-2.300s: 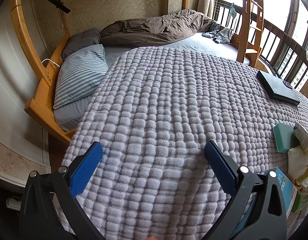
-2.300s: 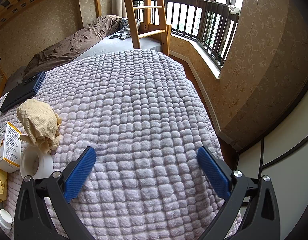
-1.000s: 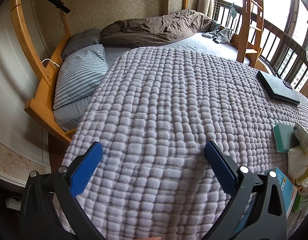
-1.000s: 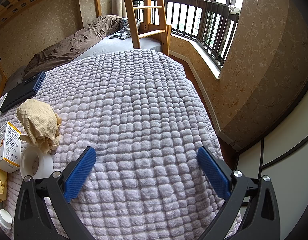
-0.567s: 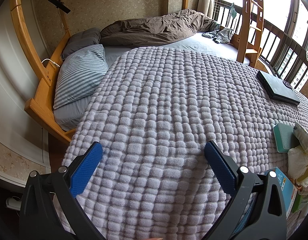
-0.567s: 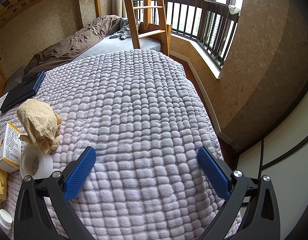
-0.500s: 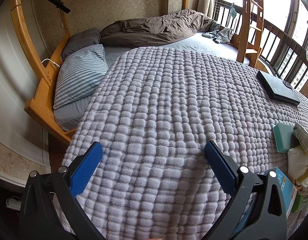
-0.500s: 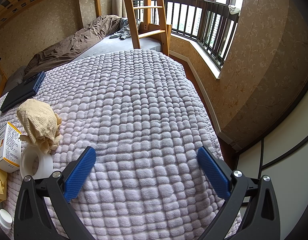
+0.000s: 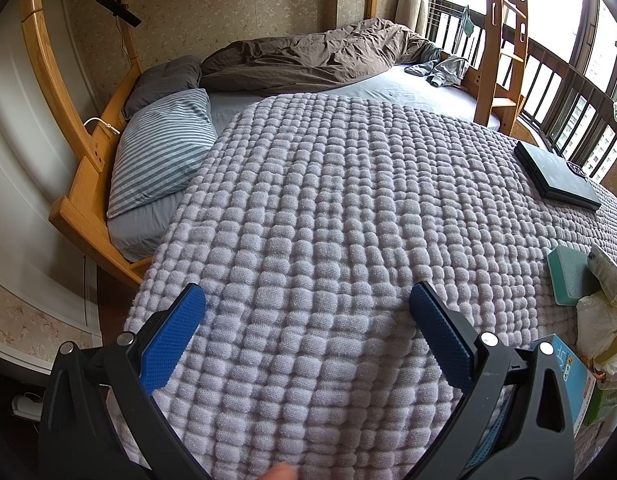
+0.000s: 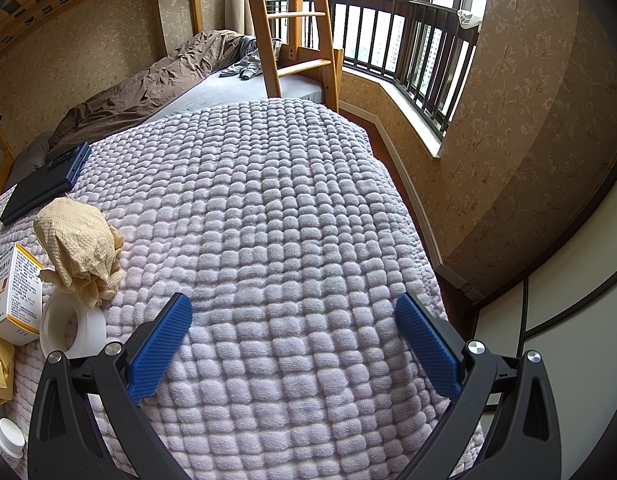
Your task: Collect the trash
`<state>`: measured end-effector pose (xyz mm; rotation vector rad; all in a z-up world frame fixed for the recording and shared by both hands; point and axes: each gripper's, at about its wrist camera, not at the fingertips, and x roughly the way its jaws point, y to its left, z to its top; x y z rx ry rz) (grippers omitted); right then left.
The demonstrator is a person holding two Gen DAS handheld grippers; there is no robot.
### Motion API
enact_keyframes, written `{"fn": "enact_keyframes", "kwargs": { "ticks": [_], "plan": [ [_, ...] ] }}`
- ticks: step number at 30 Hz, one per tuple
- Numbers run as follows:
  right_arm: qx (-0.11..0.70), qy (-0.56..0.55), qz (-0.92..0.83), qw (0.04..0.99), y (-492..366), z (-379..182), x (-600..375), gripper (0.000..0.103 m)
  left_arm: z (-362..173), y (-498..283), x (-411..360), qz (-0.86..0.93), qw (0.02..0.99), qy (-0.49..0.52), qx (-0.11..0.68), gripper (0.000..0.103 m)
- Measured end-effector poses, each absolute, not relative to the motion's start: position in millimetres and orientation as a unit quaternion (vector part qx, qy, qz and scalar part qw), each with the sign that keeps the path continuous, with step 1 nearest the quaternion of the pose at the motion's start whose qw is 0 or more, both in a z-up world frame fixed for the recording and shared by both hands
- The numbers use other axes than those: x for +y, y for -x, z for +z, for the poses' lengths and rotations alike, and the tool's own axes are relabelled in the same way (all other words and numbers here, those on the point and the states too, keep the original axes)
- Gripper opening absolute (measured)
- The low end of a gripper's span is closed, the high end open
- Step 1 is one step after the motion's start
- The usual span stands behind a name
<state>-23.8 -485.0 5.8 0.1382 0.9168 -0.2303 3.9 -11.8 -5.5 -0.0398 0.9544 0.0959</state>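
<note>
Nothing's moved in the last couple seconds. Both tools, left (image 9: 307,312) and right (image 10: 293,322), still wide open and empty. Crumpled paper towel (image 10: 78,248) at 9 o'clock remains uncollected.

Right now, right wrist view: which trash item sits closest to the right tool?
The white tape roll, just beside the right tool's left finger. The crumpled tan paper towel and the yellow-and-white box lie farther off.
</note>
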Motion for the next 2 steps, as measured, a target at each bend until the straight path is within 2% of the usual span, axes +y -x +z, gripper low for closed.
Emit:
{"fn": "enact_keyframes", "kwargs": {
  "ticks": [2],
  "plan": [
    [0.441, -0.066, -0.111, 0.888, 23.9, 5.9, -485.1, 0.099, -5.5, -4.0, -11.5, 0.046, 0.887, 0.019, 0.459, 0.102]
  ]
}}
